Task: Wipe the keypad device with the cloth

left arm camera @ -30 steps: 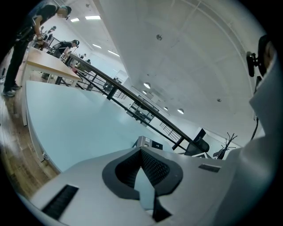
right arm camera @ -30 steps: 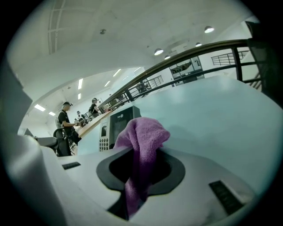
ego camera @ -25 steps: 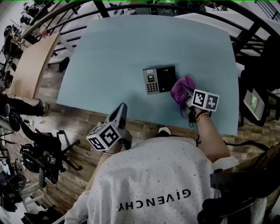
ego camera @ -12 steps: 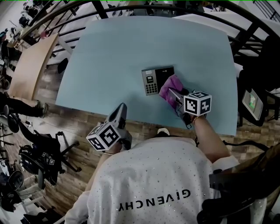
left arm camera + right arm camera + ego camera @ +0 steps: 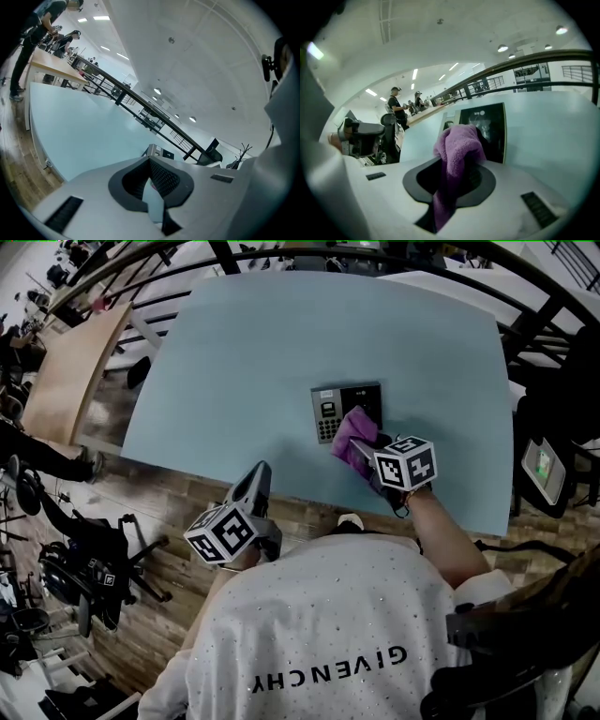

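The pale blue desk [image 5: 281,362] carries only 1 thing, the keypad device [image 5: 330,401], which lies flat right of the middle and closer to the near edge than the far one. The right hand-held gripper [image 5: 367,454] is clenched on the purple cloth [image 5: 352,430]. Over the last second it has swung in from the device's right side, so the cloth now lies on the device's near part, partly over the dark panel and up against the keypad. In the right gripper view the cloth [image 5: 457,147] bunches out of the right hand-held gripper [image 5: 454,183], with the device's dark panel just behind it. We judge that wiping is now under way, with the far part and most of the keys left to cover. The left hand-held gripper [image 5: 257,476] hangs at the desk's near edge, jaws drawn together on nothing, well apart from the device.
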The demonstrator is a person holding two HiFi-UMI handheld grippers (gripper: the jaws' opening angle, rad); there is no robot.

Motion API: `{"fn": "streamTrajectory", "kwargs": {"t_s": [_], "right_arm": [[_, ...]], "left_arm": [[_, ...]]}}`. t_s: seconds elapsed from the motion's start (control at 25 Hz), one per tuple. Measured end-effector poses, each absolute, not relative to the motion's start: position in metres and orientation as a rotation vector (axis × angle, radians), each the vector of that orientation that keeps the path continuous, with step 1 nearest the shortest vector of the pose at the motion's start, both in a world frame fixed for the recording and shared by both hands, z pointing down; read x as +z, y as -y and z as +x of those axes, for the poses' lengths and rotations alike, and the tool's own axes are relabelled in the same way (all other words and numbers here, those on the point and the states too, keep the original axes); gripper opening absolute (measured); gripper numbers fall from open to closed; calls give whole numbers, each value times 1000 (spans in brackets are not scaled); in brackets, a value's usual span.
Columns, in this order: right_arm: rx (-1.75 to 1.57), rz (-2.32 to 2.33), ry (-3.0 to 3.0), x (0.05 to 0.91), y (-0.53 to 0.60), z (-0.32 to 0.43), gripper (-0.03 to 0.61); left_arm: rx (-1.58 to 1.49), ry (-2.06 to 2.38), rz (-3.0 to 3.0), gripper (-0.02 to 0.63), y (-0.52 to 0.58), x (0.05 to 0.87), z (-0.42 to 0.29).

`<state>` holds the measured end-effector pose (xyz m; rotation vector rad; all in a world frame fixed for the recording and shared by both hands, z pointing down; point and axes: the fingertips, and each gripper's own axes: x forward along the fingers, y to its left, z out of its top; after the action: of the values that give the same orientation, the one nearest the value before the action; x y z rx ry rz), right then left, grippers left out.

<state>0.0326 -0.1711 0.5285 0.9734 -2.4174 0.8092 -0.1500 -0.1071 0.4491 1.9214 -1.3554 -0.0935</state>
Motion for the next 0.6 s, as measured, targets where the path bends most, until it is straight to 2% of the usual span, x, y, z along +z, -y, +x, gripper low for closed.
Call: {"fn": "streamTrajectory", "kwargs": {"t_s": [0.6], "right_arm": [[822,1012,2338,543,178,52,66]], "left_arm": [[-96,1362,1892,5,111,458,-151]]}}
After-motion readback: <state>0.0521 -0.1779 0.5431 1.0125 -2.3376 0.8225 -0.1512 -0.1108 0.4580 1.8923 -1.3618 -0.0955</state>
